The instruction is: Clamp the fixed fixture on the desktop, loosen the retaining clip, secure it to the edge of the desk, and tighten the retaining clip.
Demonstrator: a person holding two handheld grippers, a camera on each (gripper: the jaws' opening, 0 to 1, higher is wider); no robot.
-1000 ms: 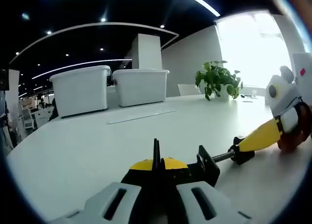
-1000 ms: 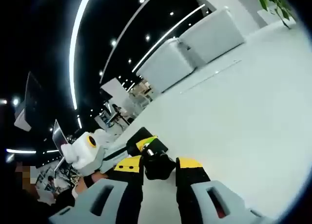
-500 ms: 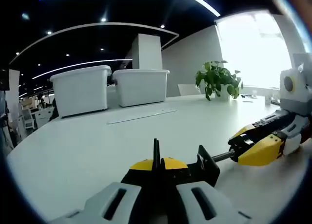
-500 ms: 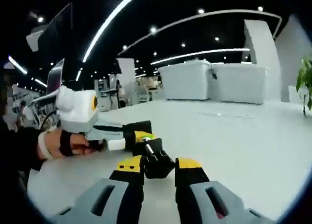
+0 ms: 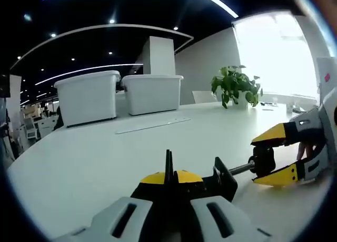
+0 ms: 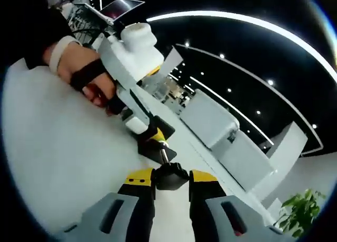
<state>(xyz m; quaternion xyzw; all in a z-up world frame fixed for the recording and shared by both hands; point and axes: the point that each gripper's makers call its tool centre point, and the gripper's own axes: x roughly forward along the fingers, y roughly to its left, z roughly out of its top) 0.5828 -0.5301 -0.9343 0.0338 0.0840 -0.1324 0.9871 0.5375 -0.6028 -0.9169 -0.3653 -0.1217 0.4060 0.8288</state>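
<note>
White and broad, the bench [image 5: 105, 163] carries two white storage bins [image 5: 87, 97] and a potted plant [image 5: 235, 85] toward its far side, under a dark ceiling with strip lights. The fixture [image 5: 208, 181], a black and yellow clamp with a metal screw rod, lies on the bench. The left claw [image 5: 169, 200] is clamped on its body, probably to brace it while the screw is turned. The right claw [image 6: 171, 187] grips the black knob [image 6: 171, 176] at the rod's end, its yellow-tipped jaws closed around it, though how firmly is unclear. A person's hand [image 6: 84, 79] holds the left tool.
</note>
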